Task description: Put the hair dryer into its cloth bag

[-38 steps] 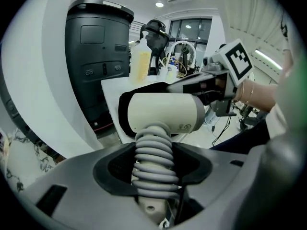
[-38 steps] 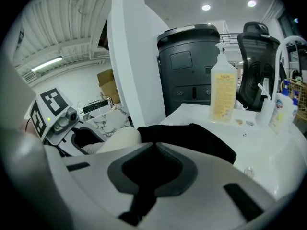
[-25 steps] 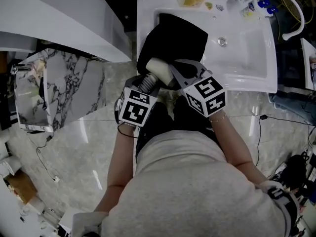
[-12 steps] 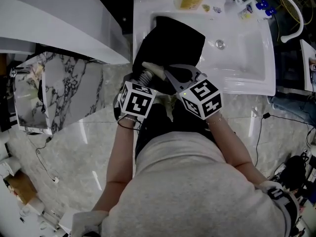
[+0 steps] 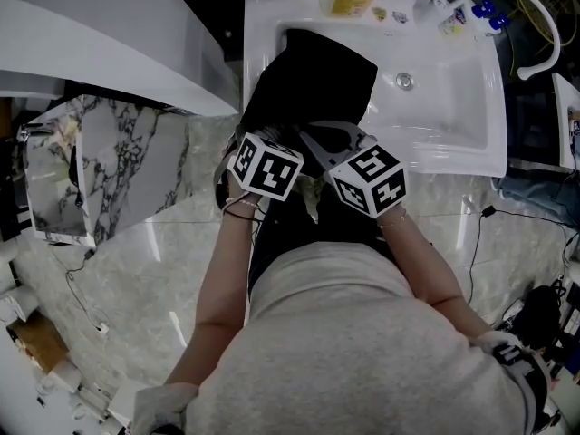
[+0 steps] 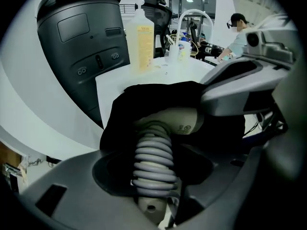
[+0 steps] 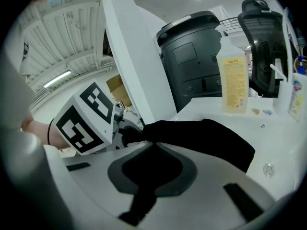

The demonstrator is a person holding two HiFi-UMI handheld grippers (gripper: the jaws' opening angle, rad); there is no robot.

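— Hair dryer (image 6: pixel 178 121): is it in its cloth bag (image 5: pixel 313 71) yet?

— Nearly, I think. The fat front part is deep inside the black bag and I cannot see it. Only the pale handle end and its ribbed grey tail (image 6: pixel 152 150) poke out of the bag's mouth.

— Where is the bag?

— It lies across the left side of the white sink (image 5: pixel 453 107). Its mouth is at the near edge, close to the person.

— What does the left gripper (image 6: pixel 156 176) do?

— Its jaws stand wide, one on each side of the ribbed grey tail, and they seem to hug it. So the hair dryer sits right in that gripper. It points away from the gripper and into the bag.

— And the right gripper (image 7: pixel 152 169)?

— It is just beside the left one, on the right of the bag's mouth. Its jaws are pressed together, with a fold of the black cloth pinched between them. I think it holds the mouth open.

— So what is left?

— The last bit of handle and the tail have to go in. Then the left gripper has to let go. Maybe the bag's mouth needs closing too, but I cannot see a string on it, so I am not sure.
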